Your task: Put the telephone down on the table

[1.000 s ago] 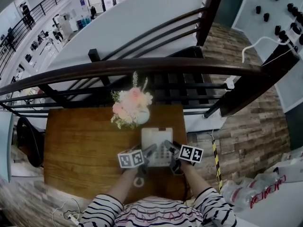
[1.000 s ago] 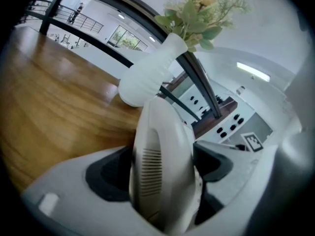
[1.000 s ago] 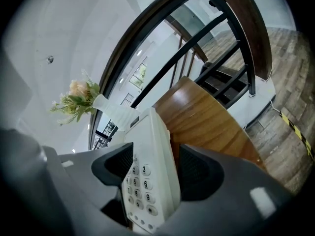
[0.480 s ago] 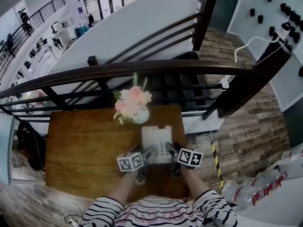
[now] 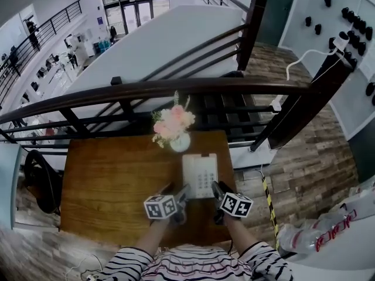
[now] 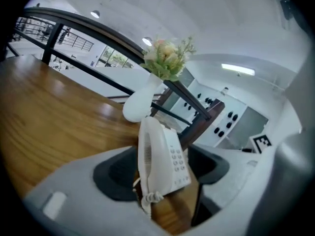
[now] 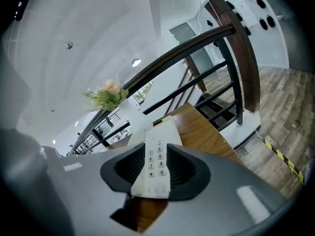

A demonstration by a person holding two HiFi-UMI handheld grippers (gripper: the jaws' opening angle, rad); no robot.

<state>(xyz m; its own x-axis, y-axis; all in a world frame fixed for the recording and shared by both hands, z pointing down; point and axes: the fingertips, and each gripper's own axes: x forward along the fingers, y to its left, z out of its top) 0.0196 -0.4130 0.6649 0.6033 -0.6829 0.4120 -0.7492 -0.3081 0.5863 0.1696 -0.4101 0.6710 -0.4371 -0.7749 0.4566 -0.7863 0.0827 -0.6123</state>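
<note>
The white telephone [image 5: 200, 175] lies flat on the wooden table [image 5: 111, 180], keypad up, just in front of the flower vase [image 5: 176, 129]. My left gripper [image 5: 182, 194] hovers at the phone's near left corner. My right gripper [image 5: 217, 190] hovers at its near right corner. Both pairs of jaws are closing and neither pair presses on anything. In the left gripper view the phone [image 6: 162, 154] shows ahead between the left gripper's [image 6: 162, 171] dark pads, its coiled cord hanging at the near end. In the right gripper view the keypad [image 7: 158, 156] shows beyond the right gripper [image 7: 158, 175].
A white vase of pink flowers [image 6: 166, 58] stands behind the phone. A dark wooden railing [image 5: 176, 89] runs along the table's far edge, with stairs beyond. The table's right edge drops to a wood-pattern floor [image 5: 304, 168]. Striped sleeves [image 5: 193, 268] fill the bottom of the head view.
Both grippers have drawn back toward the person and lifted off the phone's sides. The phone stays flat on the table.
</note>
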